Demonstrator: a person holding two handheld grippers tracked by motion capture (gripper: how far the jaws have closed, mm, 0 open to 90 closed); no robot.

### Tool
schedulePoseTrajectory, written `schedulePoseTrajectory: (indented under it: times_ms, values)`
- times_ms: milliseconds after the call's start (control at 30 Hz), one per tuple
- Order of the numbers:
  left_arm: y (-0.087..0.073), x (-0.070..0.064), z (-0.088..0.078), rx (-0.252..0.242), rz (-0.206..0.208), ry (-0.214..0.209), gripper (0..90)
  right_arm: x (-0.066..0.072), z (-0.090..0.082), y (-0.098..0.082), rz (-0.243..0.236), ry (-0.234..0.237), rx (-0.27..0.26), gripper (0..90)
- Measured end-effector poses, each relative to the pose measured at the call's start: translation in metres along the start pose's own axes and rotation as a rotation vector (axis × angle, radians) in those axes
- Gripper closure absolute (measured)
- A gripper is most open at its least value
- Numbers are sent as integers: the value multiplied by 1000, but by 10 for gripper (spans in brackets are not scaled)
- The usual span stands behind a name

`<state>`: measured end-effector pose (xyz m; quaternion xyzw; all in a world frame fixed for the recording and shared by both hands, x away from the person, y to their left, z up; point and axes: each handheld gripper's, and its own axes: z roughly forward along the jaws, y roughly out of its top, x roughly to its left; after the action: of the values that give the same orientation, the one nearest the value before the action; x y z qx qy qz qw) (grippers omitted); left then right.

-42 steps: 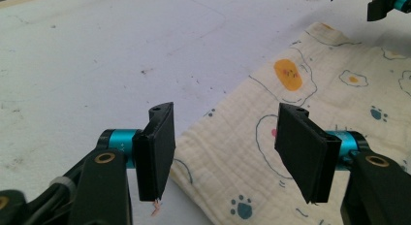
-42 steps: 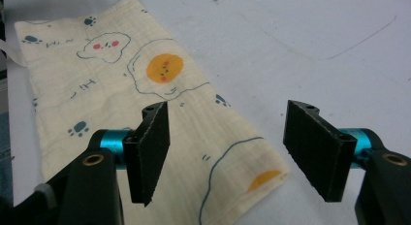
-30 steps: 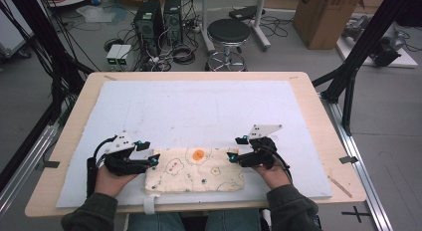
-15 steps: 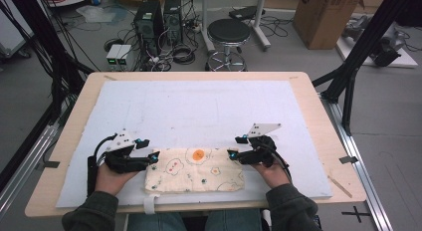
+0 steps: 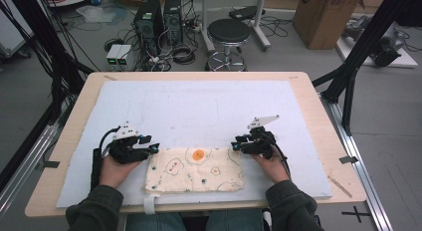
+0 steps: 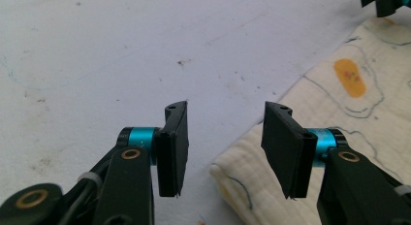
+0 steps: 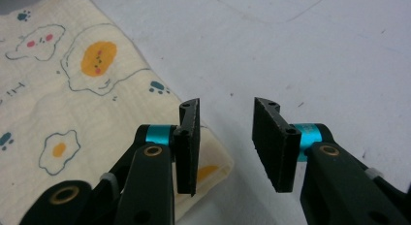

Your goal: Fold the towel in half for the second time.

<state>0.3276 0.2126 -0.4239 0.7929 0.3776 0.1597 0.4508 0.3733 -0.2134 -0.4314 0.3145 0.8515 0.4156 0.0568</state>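
A cream cloth [image 5: 194,169] printed with fried eggs lies folded flat near the table's front edge. My left gripper [image 5: 152,149] rests at its far left corner and my right gripper [image 5: 235,145] at its far right corner. Seen from the left gripper view, the left gripper [image 6: 225,118] is open; its jaws have just been closing, with the cloth's corner [image 6: 242,176] low between them, untouched by the pads. The right gripper view has the right gripper [image 7: 227,113] open too, jaws just closing, with the cloth's corner [image 7: 213,162] under one jaw and bare mat in the gap.
A white foam mat [image 5: 199,106] covers most of the wooden table [image 5: 318,106]. A thin wooden stick [image 5: 340,186] lies near the right front corner. Beyond the far edge stand a stool [image 5: 229,32], computers [image 5: 159,17] and a cardboard box [image 5: 326,17].
Both grippers have slid a little away from the person, up to the cloth's far corners, and their jaws have narrowed. The cloth has not moved.
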Motion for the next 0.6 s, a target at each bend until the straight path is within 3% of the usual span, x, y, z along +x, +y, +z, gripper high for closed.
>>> schedulePoseTrajectory:
  times_ms: [300,467,600]
  values:
    - [-5,6,14,96,-15,-44,536,-5,8,-3,18,21,46,615]
    - [-7,2,18,143,26,-62,612,-4,8,-4,16,12,61,617]
    - [-8,-1,18,149,47,-68,675,-4,6,-5,10,0,62,630]
